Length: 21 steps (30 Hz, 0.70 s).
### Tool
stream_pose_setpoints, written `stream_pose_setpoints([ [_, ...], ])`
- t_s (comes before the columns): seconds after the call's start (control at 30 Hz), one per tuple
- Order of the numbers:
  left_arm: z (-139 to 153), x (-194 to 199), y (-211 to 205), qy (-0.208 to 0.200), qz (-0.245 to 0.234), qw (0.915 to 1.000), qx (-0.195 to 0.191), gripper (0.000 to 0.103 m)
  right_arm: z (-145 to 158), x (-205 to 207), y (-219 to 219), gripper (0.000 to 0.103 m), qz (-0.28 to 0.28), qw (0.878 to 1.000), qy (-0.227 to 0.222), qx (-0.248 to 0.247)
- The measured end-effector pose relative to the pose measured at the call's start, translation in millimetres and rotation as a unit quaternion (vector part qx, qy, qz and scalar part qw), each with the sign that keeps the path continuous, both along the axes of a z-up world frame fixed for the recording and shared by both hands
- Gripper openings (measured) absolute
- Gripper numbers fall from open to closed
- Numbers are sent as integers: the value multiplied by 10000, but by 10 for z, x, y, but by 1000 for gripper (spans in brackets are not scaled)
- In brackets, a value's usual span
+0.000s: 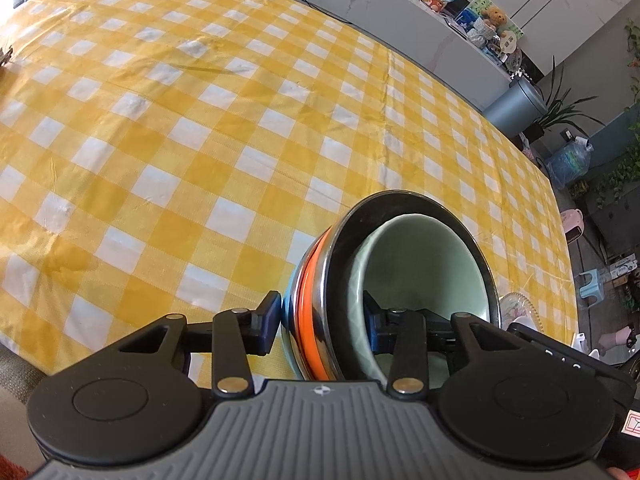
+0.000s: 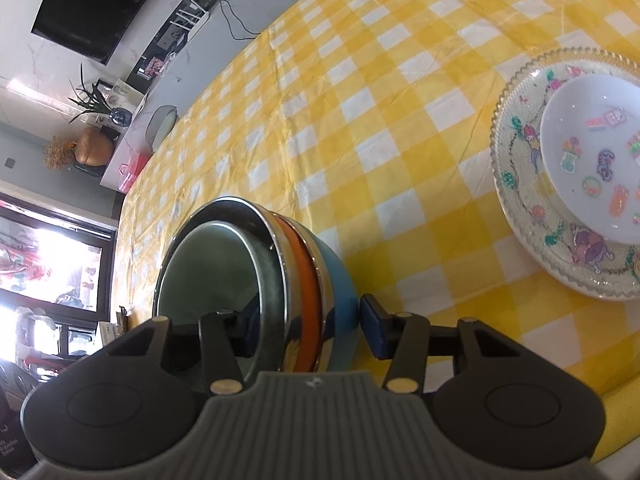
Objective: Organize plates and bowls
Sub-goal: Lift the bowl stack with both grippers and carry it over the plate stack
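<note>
Plates point(image 2: 576, 184) stacked, visible only from right wrist.

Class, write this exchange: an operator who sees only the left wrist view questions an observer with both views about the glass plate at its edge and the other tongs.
Operator: What is on that glass plate?
Observer: A white dish with colourful pictures sits on the glass plate.
Operator: Where are the right tongs?
Observer: The right tongs straddle the wall of the nested bowls, one finger inside and one outside by the blue bowl.
</note>
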<state>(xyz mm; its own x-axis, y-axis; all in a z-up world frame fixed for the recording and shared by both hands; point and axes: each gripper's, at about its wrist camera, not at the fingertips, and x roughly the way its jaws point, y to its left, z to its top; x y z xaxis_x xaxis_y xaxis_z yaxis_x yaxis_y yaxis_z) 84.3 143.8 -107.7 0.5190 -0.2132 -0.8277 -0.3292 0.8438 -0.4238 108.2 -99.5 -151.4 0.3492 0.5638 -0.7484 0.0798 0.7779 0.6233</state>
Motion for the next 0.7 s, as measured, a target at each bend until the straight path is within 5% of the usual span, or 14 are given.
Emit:
stream_pose_setpoints([
  [0.7, 384, -72, -322, -376, -240, 9990, 45, 46, 314, -135, -374, 43, -290, 9993, -204, 140],
])
